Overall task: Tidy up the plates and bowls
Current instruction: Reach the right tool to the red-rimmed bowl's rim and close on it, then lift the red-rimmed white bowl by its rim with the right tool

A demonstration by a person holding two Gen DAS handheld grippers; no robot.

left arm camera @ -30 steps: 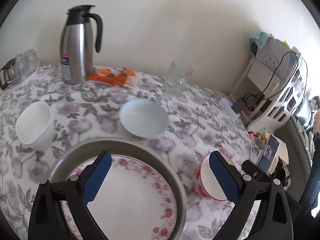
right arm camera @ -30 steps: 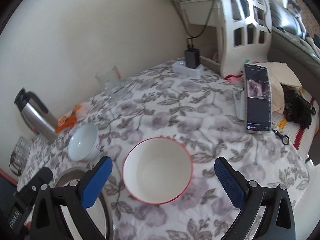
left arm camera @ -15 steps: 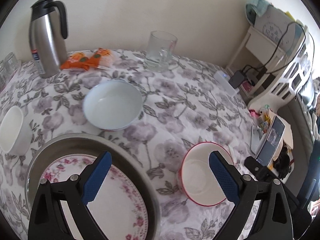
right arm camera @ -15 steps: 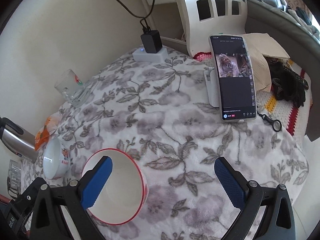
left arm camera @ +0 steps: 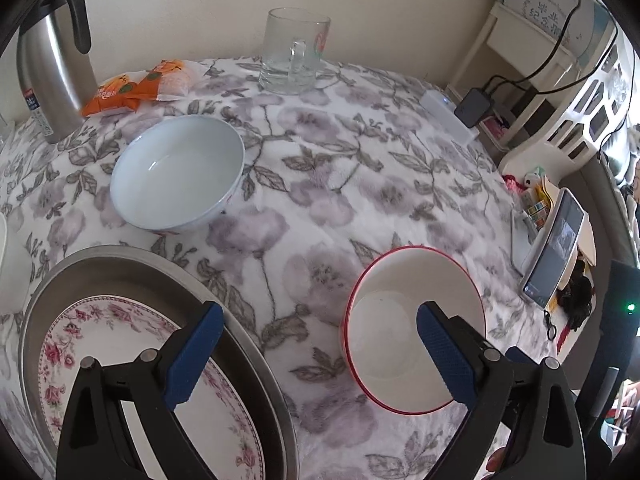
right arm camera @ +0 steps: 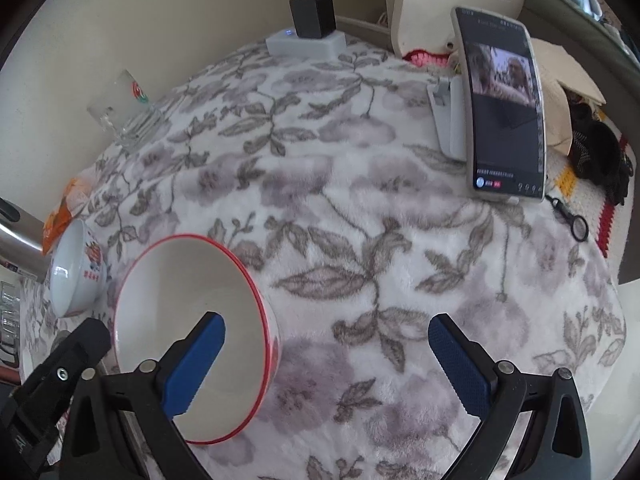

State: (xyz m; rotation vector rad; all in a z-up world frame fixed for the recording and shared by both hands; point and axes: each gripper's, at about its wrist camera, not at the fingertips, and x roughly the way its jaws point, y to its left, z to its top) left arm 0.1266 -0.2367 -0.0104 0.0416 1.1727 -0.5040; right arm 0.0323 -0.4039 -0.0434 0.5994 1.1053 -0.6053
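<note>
A red-rimmed white bowl [left arm camera: 412,328] stands on the flowered cloth; its near right part lies under the right finger of my open left gripper [left arm camera: 320,354]. The same red-rimmed bowl [right arm camera: 188,320] fills the lower left of the right wrist view, with the left finger of my open right gripper [right arm camera: 328,360] over its inside. A pale blue bowl [left arm camera: 178,172] sits further back. A pink-flowered plate [left arm camera: 92,344] lies inside a wide metal dish [left arm camera: 132,260] at the lower left. Nothing is held by either gripper.
A steel thermos [left arm camera: 52,68], an orange snack packet [left arm camera: 140,86] and a glass mug [left arm camera: 294,58] stand along the wall. A phone on a stand [right arm camera: 500,104] and a charger block [right arm camera: 308,36] sit at the table's right edge. A white cup [left arm camera: 8,264] peeks in at the left.
Both grippers have shifted right and closer to the red-rimmed bowl, which now sits under their fingers. The metal dish and plate slid toward the left edge of the left wrist view.
</note>
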